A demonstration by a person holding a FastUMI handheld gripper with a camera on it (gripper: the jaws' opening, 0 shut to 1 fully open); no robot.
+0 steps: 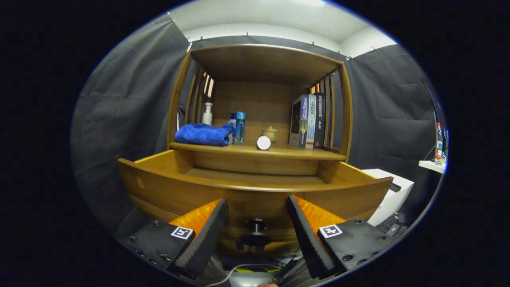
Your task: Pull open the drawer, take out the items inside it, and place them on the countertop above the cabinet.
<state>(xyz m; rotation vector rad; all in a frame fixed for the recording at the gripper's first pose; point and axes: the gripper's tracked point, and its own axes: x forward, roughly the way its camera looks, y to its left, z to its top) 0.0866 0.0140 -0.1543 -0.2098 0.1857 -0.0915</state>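
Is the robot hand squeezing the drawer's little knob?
No, the gripper is open, with the knob sitting in the gap between its fingers, touched by neither.

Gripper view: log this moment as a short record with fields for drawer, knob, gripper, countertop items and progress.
drawer: pulled open, the visible part of its floor bare; anything lower is hidden by the front panel
knob: dark knob on the drawer front, between the fingers, untouched
gripper: open, fingers spread either side of the knob
countertop: blue towel, white pump bottle, blue bottle, white round lid, small teapot, books
progress: drawer open; contents cannot be confirmed
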